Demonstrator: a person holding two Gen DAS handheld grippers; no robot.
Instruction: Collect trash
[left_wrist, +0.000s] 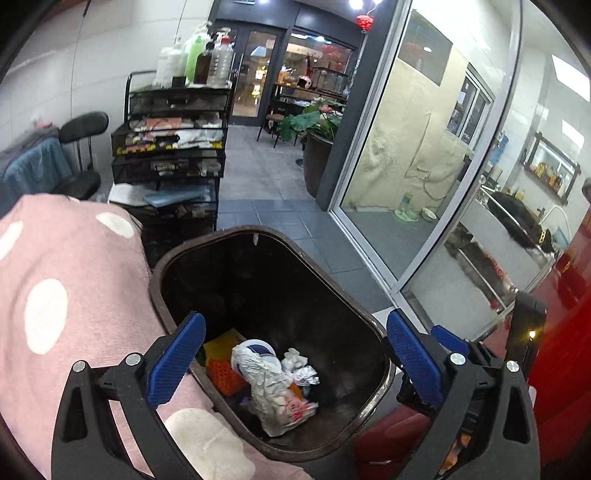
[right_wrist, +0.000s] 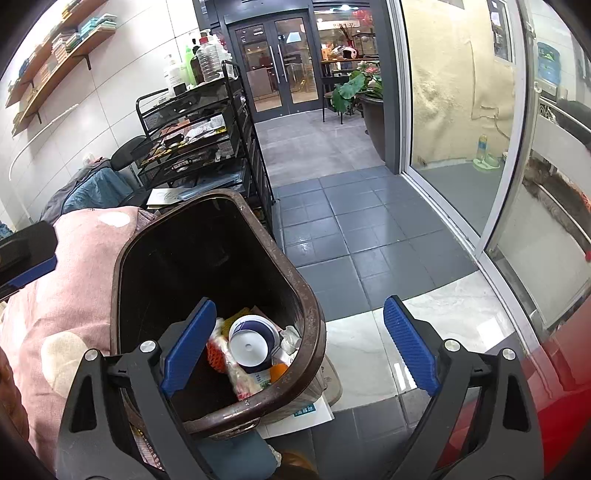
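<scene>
While the left gripper (left_wrist: 295, 354) is seen in the left wrist view with its jaws wide apart and empty above the brown bin (left_wrist: 192, 258), the trash (left_wrist: 275, 384) lies crumpled at the bin's bottom, so the release looks done and a straight lift clear of the rim is advised. From the right wrist view, the right gripper (right_wrist: 299, 341) is likewise spread and empty over the bin's near rim, one pad inside, beside a pink cushion (right_wrist: 74, 280).
</scene>
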